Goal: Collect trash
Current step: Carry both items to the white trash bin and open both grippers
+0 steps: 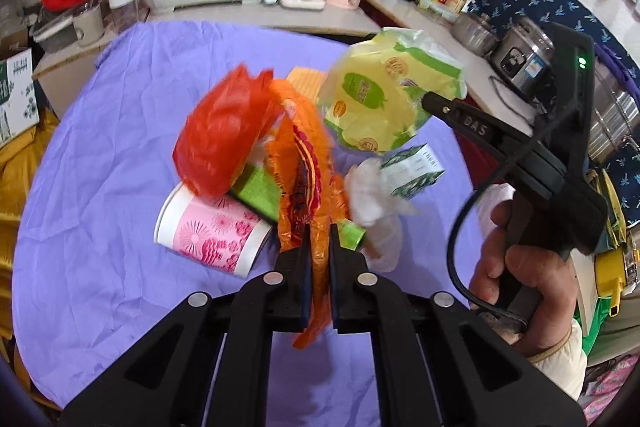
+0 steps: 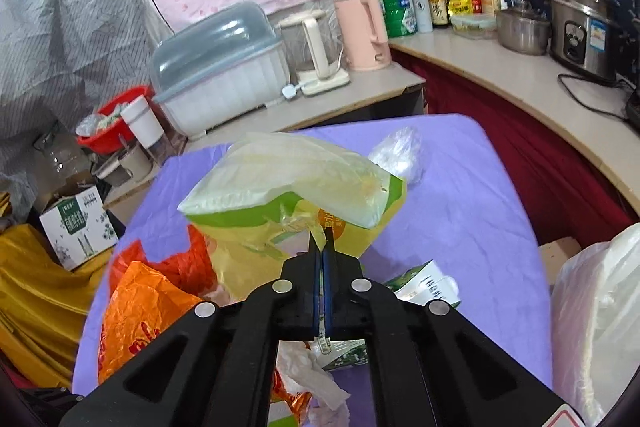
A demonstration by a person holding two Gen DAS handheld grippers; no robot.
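On the purple tablecloth (image 1: 100, 155), left of the orange plastic bag (image 1: 308, 155), lies a pink paper cup (image 1: 208, 231), the left gripper (image 1: 320, 239) clamps that bag's edge, and to the bag's right the right gripper (image 2: 322, 241) is pinched on a raised yellow-green wrapper (image 1: 384, 99).

Lilac tablecloth (image 1: 100, 155), orange bag (image 1: 308, 163), yellow-green wrapper (image 2: 288, 195), pink floral cup (image 1: 212, 231)
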